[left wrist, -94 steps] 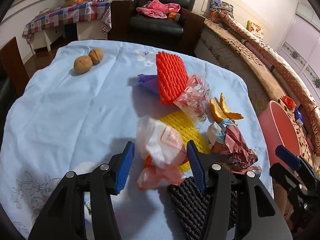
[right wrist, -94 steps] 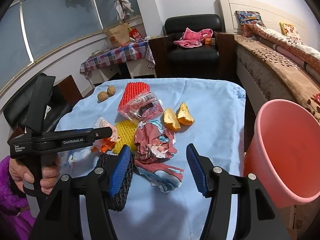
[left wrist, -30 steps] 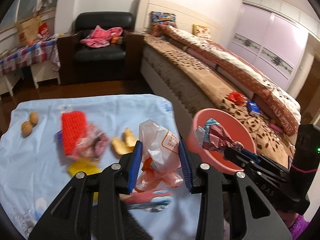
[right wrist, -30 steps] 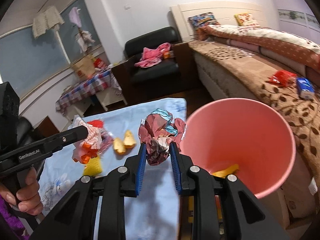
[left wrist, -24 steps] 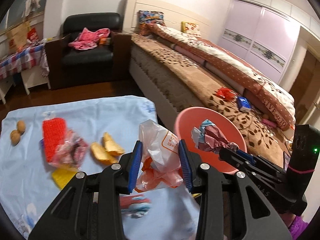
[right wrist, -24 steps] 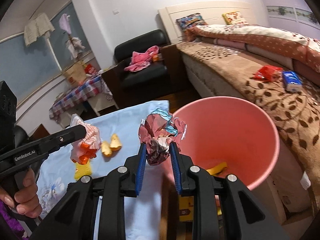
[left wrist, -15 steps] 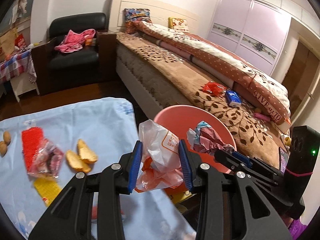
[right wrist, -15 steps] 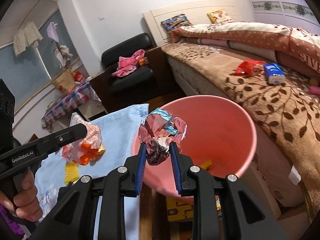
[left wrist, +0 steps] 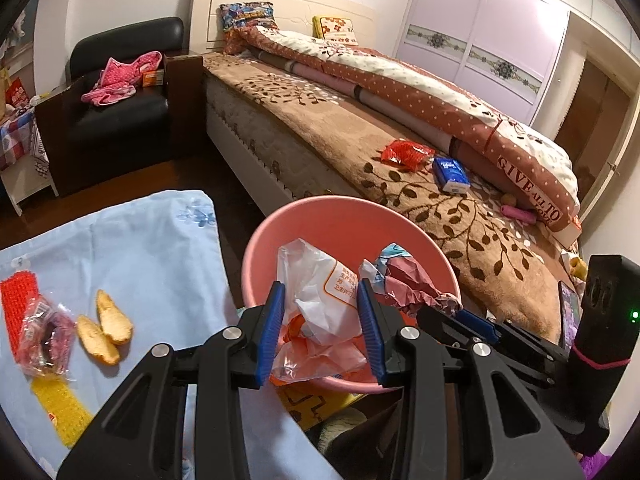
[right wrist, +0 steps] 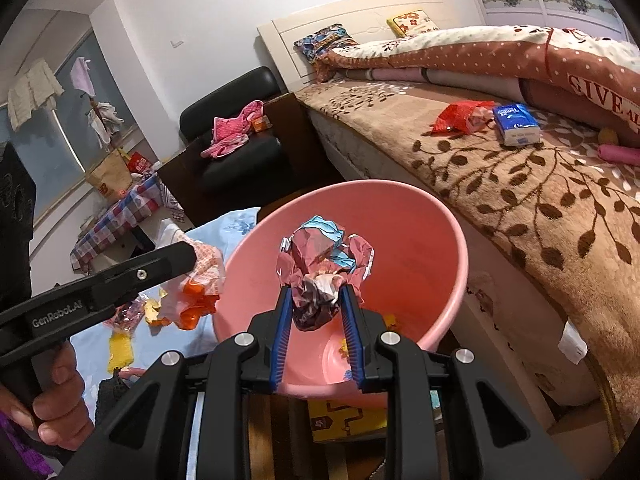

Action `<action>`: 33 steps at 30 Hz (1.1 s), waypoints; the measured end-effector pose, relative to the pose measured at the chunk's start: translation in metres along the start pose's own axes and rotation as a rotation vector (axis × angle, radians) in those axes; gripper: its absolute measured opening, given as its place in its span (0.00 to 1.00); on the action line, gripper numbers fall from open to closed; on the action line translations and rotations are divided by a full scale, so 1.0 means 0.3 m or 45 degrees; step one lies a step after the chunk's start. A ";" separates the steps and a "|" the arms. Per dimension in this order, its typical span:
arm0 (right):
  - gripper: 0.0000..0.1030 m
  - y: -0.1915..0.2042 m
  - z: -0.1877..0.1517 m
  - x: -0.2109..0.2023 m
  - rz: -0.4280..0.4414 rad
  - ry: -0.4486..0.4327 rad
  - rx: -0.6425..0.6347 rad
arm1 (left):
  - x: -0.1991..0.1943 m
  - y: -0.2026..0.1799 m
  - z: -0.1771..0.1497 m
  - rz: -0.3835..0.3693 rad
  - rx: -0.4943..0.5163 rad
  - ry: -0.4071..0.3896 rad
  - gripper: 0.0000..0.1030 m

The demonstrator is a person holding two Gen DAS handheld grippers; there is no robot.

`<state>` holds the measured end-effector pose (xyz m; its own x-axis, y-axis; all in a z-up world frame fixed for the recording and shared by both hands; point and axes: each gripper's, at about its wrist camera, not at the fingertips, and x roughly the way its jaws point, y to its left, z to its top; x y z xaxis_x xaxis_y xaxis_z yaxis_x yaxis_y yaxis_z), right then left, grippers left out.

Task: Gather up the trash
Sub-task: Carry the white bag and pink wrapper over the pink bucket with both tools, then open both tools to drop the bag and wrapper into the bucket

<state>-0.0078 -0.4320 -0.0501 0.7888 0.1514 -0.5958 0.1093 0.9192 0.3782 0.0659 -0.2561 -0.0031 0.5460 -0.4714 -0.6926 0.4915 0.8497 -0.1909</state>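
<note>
Left gripper (left wrist: 322, 326): clamped on a crumpled plastic bag (left wrist: 320, 300), white with orange below, held above the near rim of the bucket.
Right gripper (right wrist: 316, 320): narrow, pinching a crumpled foil wrapper (right wrist: 320, 272) over the bucket's mouth.
Bucket (right wrist: 452, 240): pink, standing between the table and the bed, yellow scraps at its bottom.
Table (left wrist: 160, 248): light blue cloth; orange peels (left wrist: 105, 328), red foam net (left wrist: 16, 304) and yellow foam net (left wrist: 60, 404) lie on it.
Hand (right wrist: 48, 412): grips the left gripper's handle.

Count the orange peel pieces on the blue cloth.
2: both orange peel pieces lie side by side on the blue cloth, near its edge by the pink bucket. More may be hidden.
</note>
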 end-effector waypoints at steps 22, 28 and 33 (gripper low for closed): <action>0.28 -0.035 -0.016 0.021 -0.026 0.013 0.028 | 0.080 -0.031 0.008 -0.019 -0.002 0.058 0.47; 0.28 -0.038 -0.015 0.020 -0.027 0.008 0.028 | 0.066 -0.026 0.011 -0.021 -0.014 0.051 0.51; 0.35 -0.037 -0.015 0.014 -0.032 0.001 0.033 | 0.054 -0.021 0.008 -0.020 -0.020 0.048 0.51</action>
<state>-0.0084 -0.4398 -0.0601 0.7850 0.1287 -0.6059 0.1445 0.9132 0.3812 0.0733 -0.2695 -0.0114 0.5123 -0.4757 -0.7151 0.4888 0.8461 -0.2127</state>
